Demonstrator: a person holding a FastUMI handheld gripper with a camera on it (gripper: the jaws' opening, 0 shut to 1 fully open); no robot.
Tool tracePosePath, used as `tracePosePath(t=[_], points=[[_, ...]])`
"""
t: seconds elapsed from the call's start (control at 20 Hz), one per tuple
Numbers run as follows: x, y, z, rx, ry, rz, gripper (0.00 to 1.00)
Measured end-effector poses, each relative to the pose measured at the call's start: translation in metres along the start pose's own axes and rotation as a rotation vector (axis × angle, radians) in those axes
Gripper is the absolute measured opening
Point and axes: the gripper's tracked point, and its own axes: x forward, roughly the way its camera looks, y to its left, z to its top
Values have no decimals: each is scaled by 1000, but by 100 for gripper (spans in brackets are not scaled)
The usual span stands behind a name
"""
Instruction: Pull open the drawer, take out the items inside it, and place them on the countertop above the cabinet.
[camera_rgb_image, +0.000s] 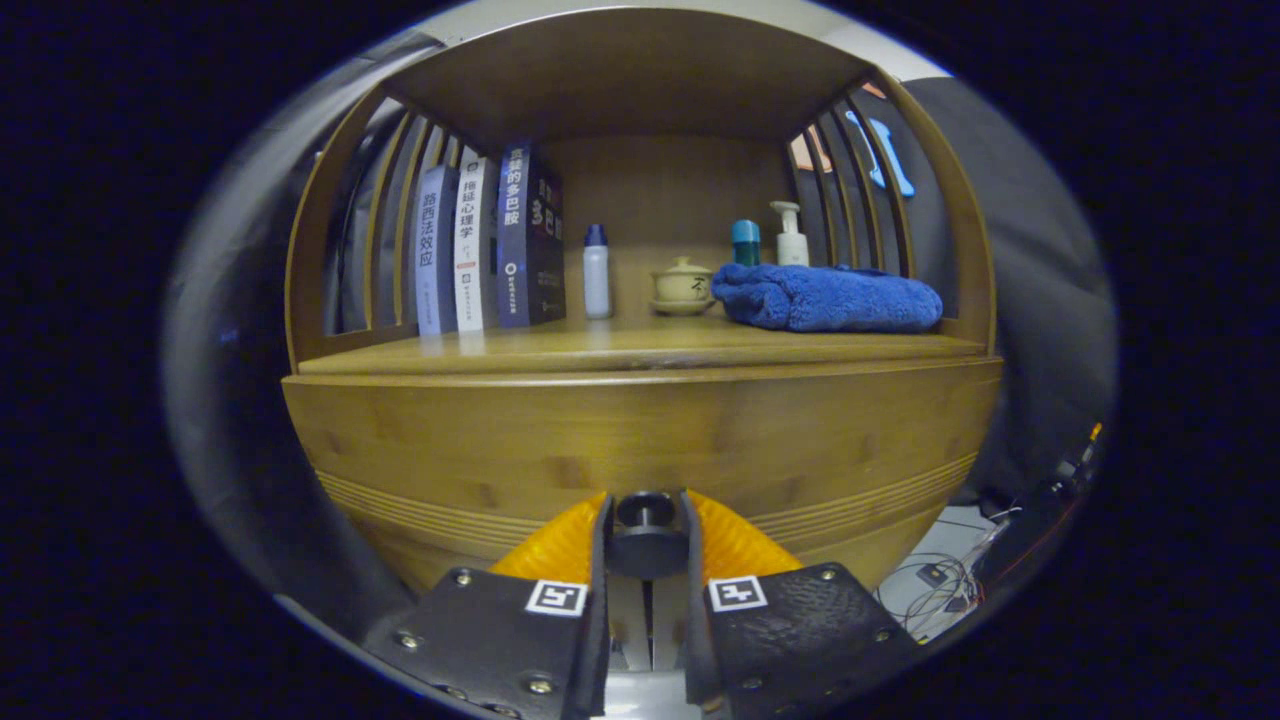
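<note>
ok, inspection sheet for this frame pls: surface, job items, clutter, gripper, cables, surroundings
Surface: wooden countertop, bare front strip.
Job's things: drawer front looks closed; dark round knob sits between the fingers; contents hidden.
Clutter: three upright books, white bottle, lidded ceramic cup, folded blue towel, teal-capped bottle and pump bottle behind it.
Gripper: gripper flanks the knob closely; contact not certain.
Cables: loose wires on the floor beside the cabinet.
Surroundings: slatted side rails, dark booth wall.
</note>
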Motion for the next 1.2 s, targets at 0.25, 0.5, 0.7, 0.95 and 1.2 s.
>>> tracePosePath(t=[0.25, 0.5, 0.7, 0.95, 1.2], points=[[-47, -1, -8, -20, -15, 36, 30], [-92, -2, -16, -10, -20, 47, 30], [-119, -6, -23, 2, -6, 28, 30], [-148, -4, -36, -7, 18, 48, 30], [-181, -2, -10, -45, -65, 53, 30]])
